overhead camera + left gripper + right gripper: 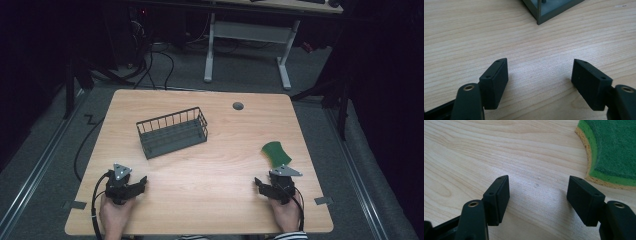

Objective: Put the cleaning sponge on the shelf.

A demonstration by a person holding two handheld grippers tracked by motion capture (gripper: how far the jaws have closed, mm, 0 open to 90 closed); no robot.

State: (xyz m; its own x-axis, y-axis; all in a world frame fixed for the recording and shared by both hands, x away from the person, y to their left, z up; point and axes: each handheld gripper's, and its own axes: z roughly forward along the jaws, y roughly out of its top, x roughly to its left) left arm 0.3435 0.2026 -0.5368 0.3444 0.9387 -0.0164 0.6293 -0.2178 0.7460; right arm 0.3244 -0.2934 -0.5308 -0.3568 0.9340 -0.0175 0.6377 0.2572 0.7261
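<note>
Nothing done yet: I hold both claws [136, 186] [264, 186] released; flat green scouring sponge [276, 153] lies untouched, dark wire basket [172, 132] empty.

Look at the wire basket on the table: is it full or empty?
Empty. In the high view the wire basket stands upright with a bare grey floor; the green sponge lies outside it on the table.

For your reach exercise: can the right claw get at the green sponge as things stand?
Probably yes. The right claw rests open on the table, the green sponge lies flat just ahead of it, and only bare wood lies between them.
</note>
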